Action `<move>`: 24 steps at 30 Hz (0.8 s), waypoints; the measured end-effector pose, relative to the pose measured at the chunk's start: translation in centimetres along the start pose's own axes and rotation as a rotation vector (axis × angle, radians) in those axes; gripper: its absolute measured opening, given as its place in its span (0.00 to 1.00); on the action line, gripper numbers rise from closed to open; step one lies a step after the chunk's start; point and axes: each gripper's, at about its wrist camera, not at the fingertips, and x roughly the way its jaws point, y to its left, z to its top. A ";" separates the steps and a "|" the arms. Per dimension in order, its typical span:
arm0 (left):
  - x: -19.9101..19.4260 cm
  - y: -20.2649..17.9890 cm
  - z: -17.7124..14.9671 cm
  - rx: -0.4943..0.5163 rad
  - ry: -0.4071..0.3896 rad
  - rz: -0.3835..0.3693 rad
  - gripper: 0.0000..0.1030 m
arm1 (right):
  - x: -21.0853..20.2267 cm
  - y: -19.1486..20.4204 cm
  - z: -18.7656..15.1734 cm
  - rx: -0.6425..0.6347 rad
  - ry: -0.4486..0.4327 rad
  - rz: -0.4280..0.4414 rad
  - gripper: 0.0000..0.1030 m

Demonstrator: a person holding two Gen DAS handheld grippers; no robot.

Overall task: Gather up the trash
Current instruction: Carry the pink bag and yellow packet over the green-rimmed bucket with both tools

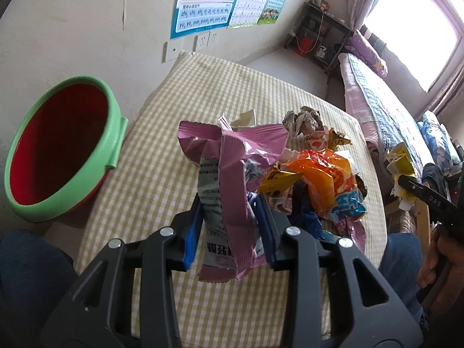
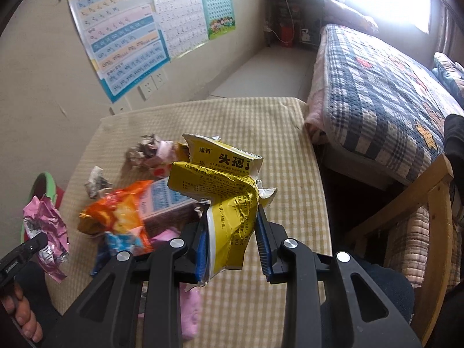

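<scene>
My left gripper (image 1: 229, 203) is shut on a pink snack wrapper (image 1: 232, 174) and holds it above the checked tablecloth (image 1: 150, 174). The same wrapper shows at the left of the right wrist view (image 2: 46, 226). My right gripper (image 2: 232, 214) is shut on a crumpled yellow carton (image 2: 223, 179), lifted above the table; it also shows at the right of the left wrist view (image 1: 401, 162). A green-rimmed red bin (image 1: 61, 148) stands left of the table. A heap of trash lies on the table: an orange wrapper (image 1: 324, 179), crumpled paper (image 1: 304, 120).
A bed with a plaid quilt (image 2: 377, 92) stands right of the table. A wooden chair (image 2: 435, 203) is at the right. Posters (image 2: 121, 34) hang on the wall behind. A dark shelf (image 1: 322, 34) is in the far corner.
</scene>
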 end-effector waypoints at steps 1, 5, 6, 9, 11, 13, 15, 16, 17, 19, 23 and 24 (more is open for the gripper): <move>-0.3 0.1 0.0 0.001 -0.007 0.001 0.34 | -0.4 0.5 0.1 -0.008 -0.007 0.007 0.27; -1.4 0.5 0.0 0.004 -0.032 0.003 0.34 | -1.2 2.0 0.1 -0.027 -0.017 0.033 0.27; -1.6 0.6 0.0 0.004 -0.037 0.004 0.34 | -1.3 2.5 0.1 -0.034 -0.019 0.039 0.27; -2.4 1.2 0.0 -0.004 -0.055 0.009 0.34 | -1.7 4.0 0.2 -0.056 -0.025 0.060 0.27; -2.9 1.8 0.1 -0.010 -0.068 0.019 0.34 | -1.9 5.3 0.3 -0.075 -0.028 0.075 0.27; -3.5 2.6 0.2 -0.017 -0.077 0.028 0.34 | -2.0 6.7 0.4 -0.093 -0.030 0.090 0.27; -4.0 3.5 0.3 -0.026 -0.088 0.040 0.34 | -2.2 8.2 0.4 -0.114 -0.035 0.110 0.27; -4.3 4.1 0.3 -0.031 -0.095 0.049 0.34 | -2.2 9.3 0.5 -0.128 -0.036 0.123 0.27; -4.5 4.5 0.4 -0.036 -0.099 0.056 0.34 | -2.2 10.0 0.5 -0.137 -0.037 0.132 0.27; -5.1 6.0 0.6 -0.054 -0.111 0.074 0.34 | -2.1 11.9 0.7 -0.161 -0.039 0.157 0.27; -6.3 8.8 1.1 -0.090 -0.136 0.114 0.34 | -1.8 15.4 0.9 -0.208 -0.043 0.208 0.28; -6.6 9.8 1.2 -0.098 -0.144 0.131 0.34 | -1.8 16.4 0.9 -0.224 -0.044 0.221 0.28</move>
